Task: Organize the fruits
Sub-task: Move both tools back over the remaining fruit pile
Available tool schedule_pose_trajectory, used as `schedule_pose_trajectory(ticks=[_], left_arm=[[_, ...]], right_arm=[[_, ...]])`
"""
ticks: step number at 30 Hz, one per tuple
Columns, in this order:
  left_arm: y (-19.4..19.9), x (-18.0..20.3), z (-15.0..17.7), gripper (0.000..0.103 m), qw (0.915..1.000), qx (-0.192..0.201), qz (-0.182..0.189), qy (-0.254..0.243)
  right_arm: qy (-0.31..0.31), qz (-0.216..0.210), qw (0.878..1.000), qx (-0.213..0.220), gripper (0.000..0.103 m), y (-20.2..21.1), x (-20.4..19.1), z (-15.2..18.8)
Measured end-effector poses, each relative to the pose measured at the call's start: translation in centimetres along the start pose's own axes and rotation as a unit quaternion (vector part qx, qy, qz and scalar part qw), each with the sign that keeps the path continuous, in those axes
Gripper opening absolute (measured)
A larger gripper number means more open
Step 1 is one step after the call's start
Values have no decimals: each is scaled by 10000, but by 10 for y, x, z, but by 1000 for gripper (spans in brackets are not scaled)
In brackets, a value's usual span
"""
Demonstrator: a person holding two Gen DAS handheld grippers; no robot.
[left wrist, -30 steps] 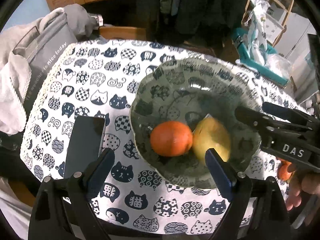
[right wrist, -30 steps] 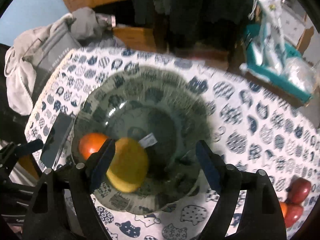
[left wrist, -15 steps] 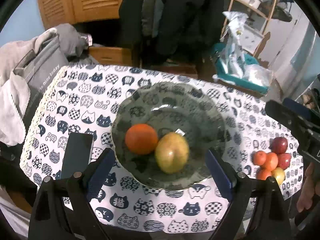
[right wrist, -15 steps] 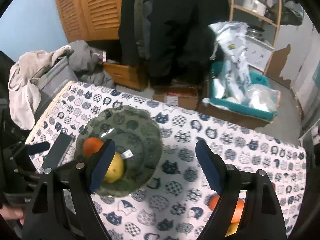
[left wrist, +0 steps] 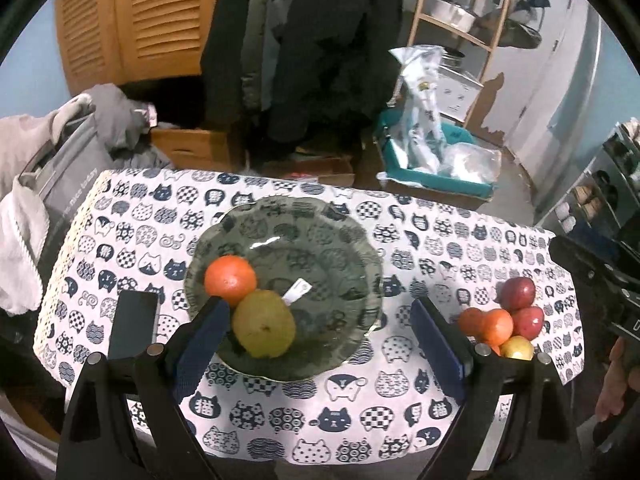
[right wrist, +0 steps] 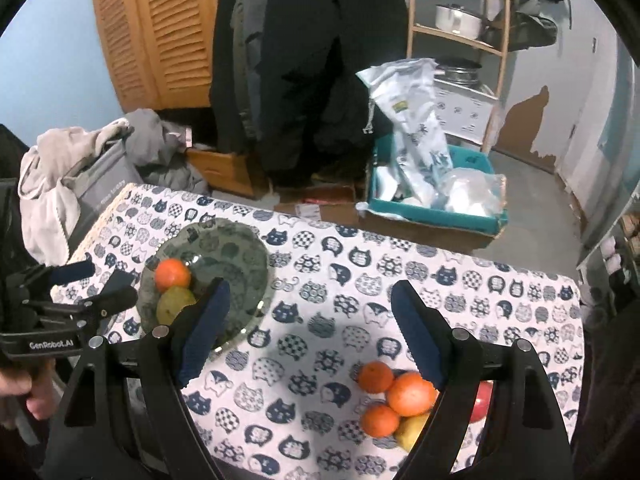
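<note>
A green patterned glass bowl (left wrist: pixel 332 240) sits left of centre on the cat-print tablecloth; it holds an orange (left wrist: pixel 230 275) and a yellow-green pear (left wrist: pixel 264 323). A pile of loose fruit (left wrist: pixel 502 322), with oranges, red apples and a yellow one, lies at the table's right front. My left gripper (left wrist: pixel 320 336) is open and empty, above the bowl's near rim. My right gripper (right wrist: pixel 308 336) is open and empty, high over the table between the bowl (right wrist: pixel 236 248) and the fruit pile (right wrist: pixel 400 396).
A black phone (left wrist: pixel 134 322) lies left of the bowl. A grey bag with clothes (left wrist: pixel 52 184) stands beyond the table's left edge. A teal box with plastic bags (left wrist: pixel 432 160) sits on the floor behind. The table's front edge is near both grippers.
Both grippers have pulled back and up from the bowl. The right gripper has swung right, so the fruit pile now shows under it. The pear stays in the bowl.
</note>
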State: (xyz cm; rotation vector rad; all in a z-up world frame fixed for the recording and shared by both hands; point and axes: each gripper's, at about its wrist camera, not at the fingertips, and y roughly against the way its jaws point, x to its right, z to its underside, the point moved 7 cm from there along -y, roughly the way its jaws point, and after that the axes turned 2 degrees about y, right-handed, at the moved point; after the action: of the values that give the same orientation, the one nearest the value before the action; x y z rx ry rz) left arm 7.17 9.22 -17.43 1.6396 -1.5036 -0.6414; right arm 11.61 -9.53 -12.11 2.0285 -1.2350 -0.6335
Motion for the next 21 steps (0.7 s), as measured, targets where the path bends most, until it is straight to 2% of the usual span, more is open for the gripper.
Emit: schedule_pose_trajectory(ticks=[7, 15, 21], left_arm=[[6, 32, 1, 93, 9995, 87, 172, -238], [2, 65, 0, 93, 9983, 8, 467, -362], [-4, 90, 2, 93, 9970, -39, 491, -590]], right_arm=[[-121, 15, 9998, 130, 83, 25, 24, 9], [-300, 126, 9992, 230, 83, 47, 57, 20], [-424, 349, 9983, 203, 83, 54, 87, 31]])
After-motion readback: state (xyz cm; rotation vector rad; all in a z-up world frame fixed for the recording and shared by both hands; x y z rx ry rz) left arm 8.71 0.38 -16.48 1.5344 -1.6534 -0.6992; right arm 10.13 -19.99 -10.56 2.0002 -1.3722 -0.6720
